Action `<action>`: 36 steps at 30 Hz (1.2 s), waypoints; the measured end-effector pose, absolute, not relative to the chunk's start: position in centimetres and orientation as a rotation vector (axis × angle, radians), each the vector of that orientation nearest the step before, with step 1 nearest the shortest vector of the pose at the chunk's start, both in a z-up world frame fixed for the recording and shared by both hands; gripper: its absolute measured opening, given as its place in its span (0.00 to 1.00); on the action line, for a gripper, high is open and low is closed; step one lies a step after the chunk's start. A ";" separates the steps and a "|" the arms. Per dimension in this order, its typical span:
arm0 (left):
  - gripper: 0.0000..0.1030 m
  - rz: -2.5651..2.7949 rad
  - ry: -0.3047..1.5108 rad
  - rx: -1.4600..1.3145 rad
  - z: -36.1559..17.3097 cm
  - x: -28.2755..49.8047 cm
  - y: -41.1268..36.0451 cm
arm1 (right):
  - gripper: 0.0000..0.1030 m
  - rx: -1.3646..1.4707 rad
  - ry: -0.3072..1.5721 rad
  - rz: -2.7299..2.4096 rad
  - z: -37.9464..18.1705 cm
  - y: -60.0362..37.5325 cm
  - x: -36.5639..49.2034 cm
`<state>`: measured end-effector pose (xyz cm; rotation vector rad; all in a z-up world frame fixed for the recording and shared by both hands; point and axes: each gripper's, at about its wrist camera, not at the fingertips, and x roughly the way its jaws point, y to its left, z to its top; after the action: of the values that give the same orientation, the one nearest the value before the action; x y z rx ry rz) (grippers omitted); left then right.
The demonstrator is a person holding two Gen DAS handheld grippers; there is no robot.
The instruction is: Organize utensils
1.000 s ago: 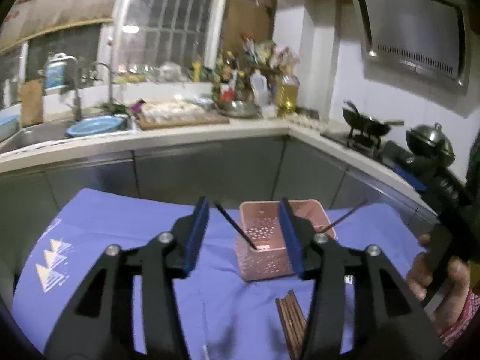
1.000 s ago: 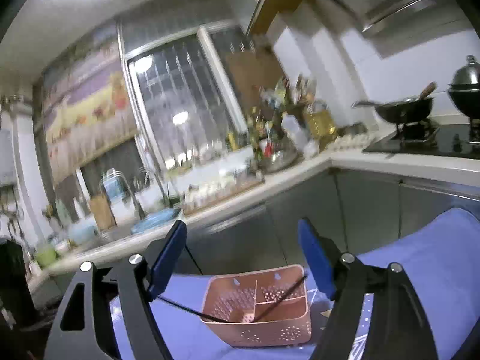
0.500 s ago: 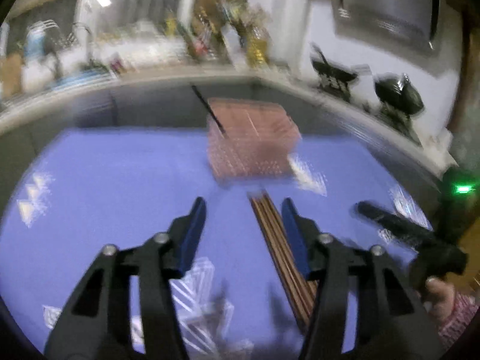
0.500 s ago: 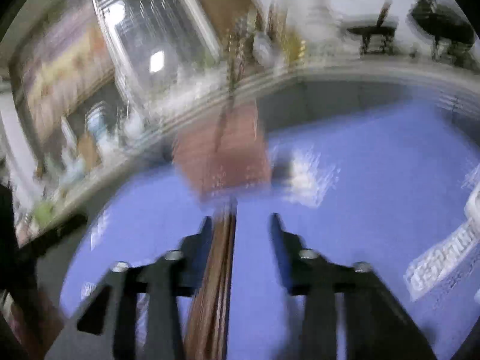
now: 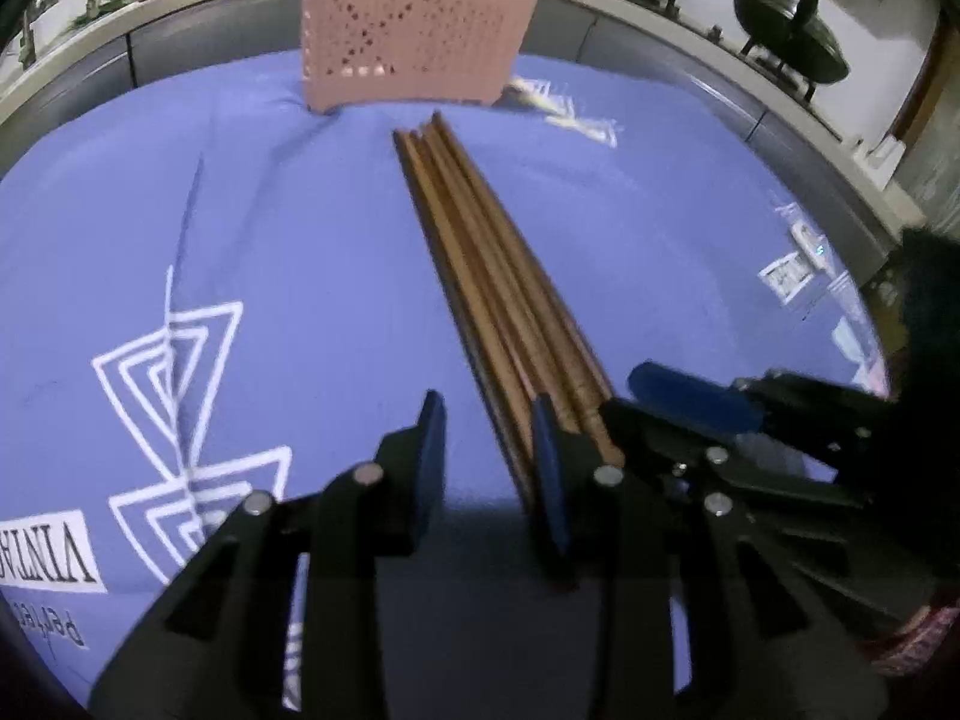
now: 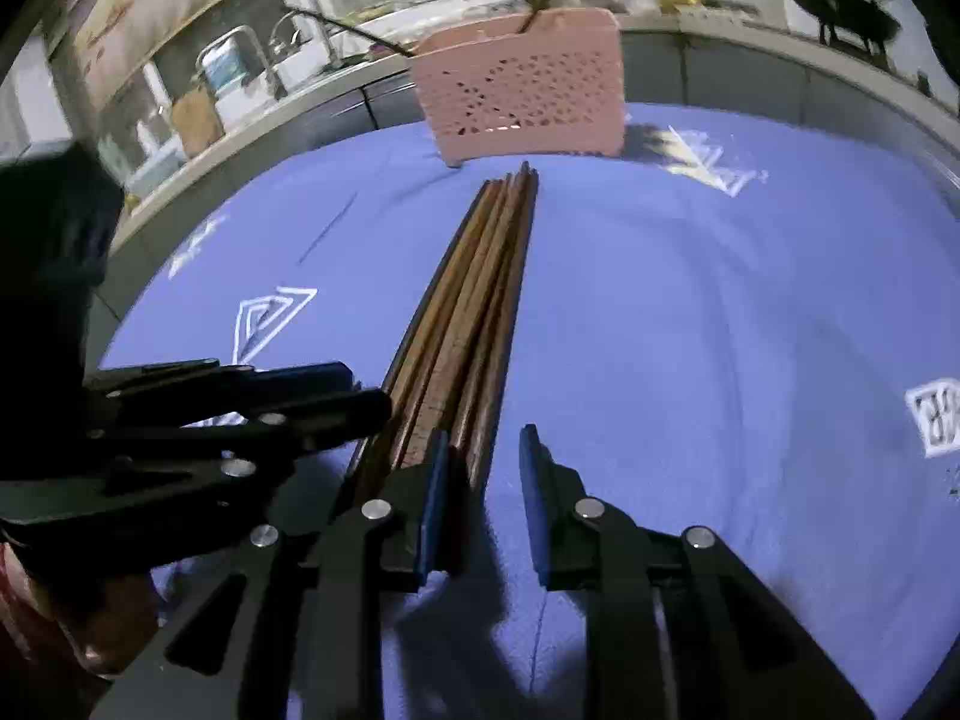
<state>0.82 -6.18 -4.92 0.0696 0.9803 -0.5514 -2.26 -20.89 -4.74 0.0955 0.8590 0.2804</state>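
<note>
**Item 1: chopsticks** [image 5: 480, 252]
- Look: long, slim brown wooden sticks packed side by side in 1 tight bundle. The tapered tips are together and the thicker ends are towards the cameras. The exact count cannot be read.
- Place: flat on the purple cloth [image 5: 270, 240] over the desk, directly in front of the basket. The tips point at its front wall and stop just short of it.
- Why so, by judgement: the bundle is already aimed at the basket, so a lift from the far ends should tip it in with little turning.

**Item 2: basket** [image 5: 414, 30]
- Look: pink plastic with a perforated front wall, standing upright.
- Contents: 2 thin dark sticks [image 6: 360, 36] lean out over its rim, 1 to each side.

**Item 3: left gripper** [image 5: 486, 456]
- Place: at the bundle end farthest from the basket, on the left flank.
- Fingers [image 5: 429, 456]: closing with a narrow gap left. The outermost sticks run between them and the inner finger overlaps the bundle. No pinch is visible.

**Item 4: right gripper** [image 6: 483, 480]
- Place: at the same end of the bundle, opposite flank, just beside item 3.
- Fingers [image 6: 531, 480]: slightly apart, with cloth visible in the gap. The inner finger meets the bundle's edge sticks, and nothing is clamped.
- Why paired, by judgement: each gripper is positioned to take sticks off its own side of the bundle.
</note>
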 end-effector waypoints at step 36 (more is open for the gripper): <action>0.15 -0.505 0.992 0.058 -4.8 2.7 -6.7 | 0.24 0.166 0.817 0.193 -4.6 -23.6 -1.7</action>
<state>2.67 -6.69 -4.84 0.0576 0.9922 -0.5053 -1.74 -23.60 -4.64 0.1658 0.8171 0.1932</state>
